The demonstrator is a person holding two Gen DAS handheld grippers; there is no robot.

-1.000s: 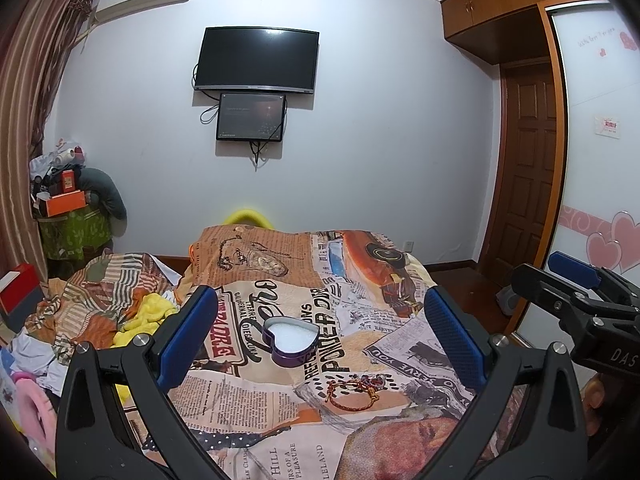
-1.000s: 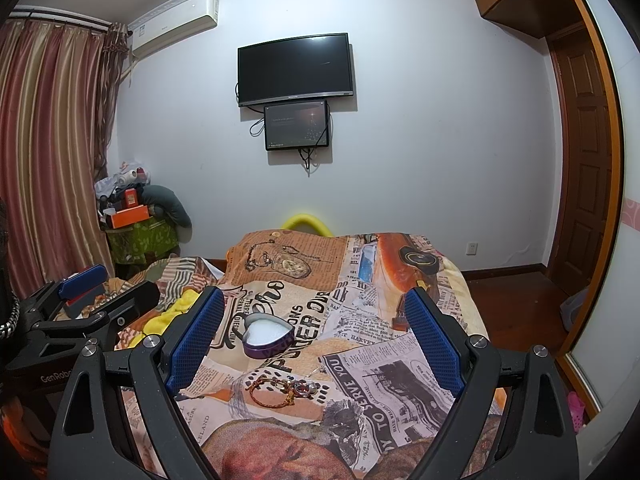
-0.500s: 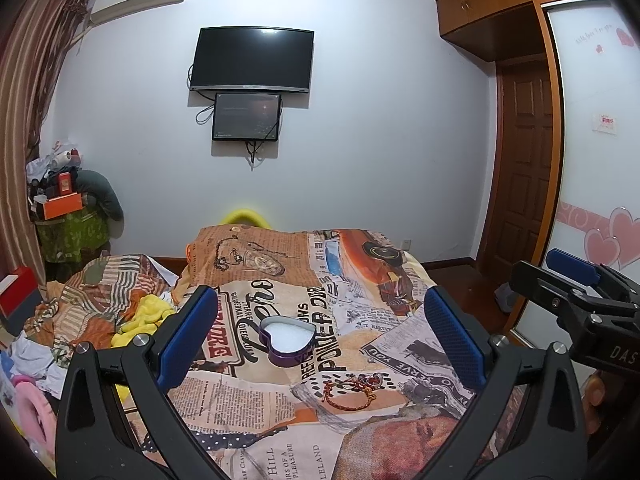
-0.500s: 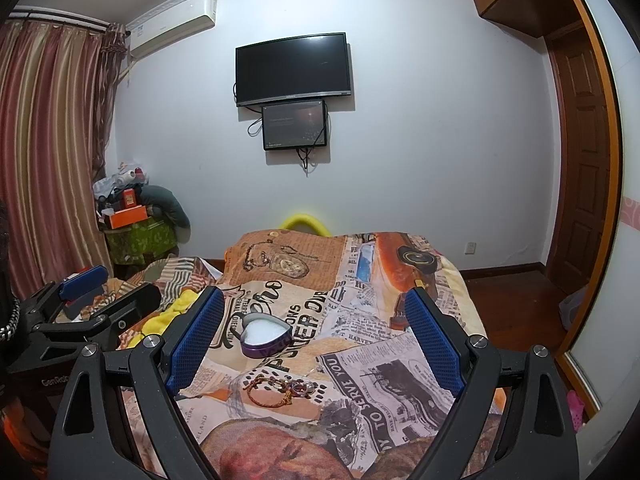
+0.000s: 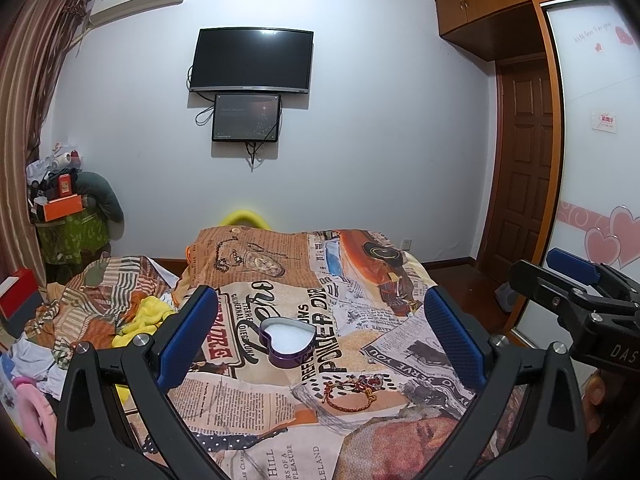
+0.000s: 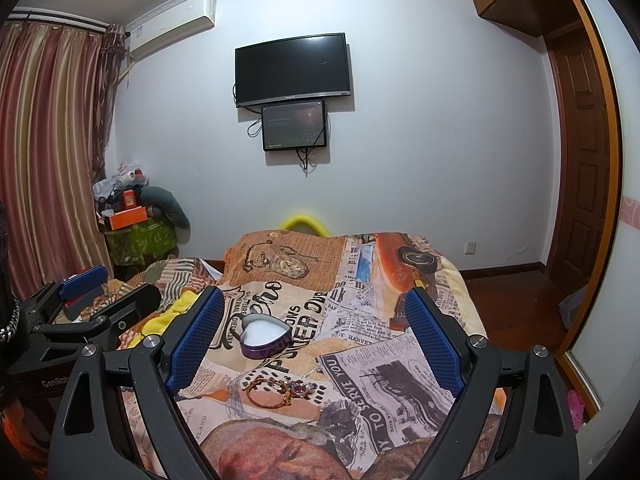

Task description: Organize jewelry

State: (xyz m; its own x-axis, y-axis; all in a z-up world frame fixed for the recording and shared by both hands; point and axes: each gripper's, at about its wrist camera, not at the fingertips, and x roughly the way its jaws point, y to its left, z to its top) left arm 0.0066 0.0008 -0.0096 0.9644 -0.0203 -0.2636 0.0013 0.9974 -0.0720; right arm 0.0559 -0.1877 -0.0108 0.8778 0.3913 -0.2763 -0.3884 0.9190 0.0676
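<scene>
Both grippers hung above the near end of the bed [image 5: 256, 432], side by side and empty. The left gripper [image 5: 320, 336] had its blue-padded fingers [image 5: 188, 336] spread wide apart, and the right gripper [image 6: 314, 340] was the same — fingers [image 6: 434, 344] far apart, nothing between them. On the newspaper-print bedspread [image 6: 400, 364] sat a purple heart-shaped box [image 5: 287, 340], lid off, its white lining showing. Nearer the cameras, apart from the box, lay the jewelry: a reddish-gold bracelet [image 5: 350, 398] in a loose loop, touching a small cluster of rings and beads [image 6: 300, 389] — too small to sort out piece by piece. On the far wall hung a dark television [image 6: 293, 69] with a smaller screen [image 6: 294, 125] just under it.
</scene>
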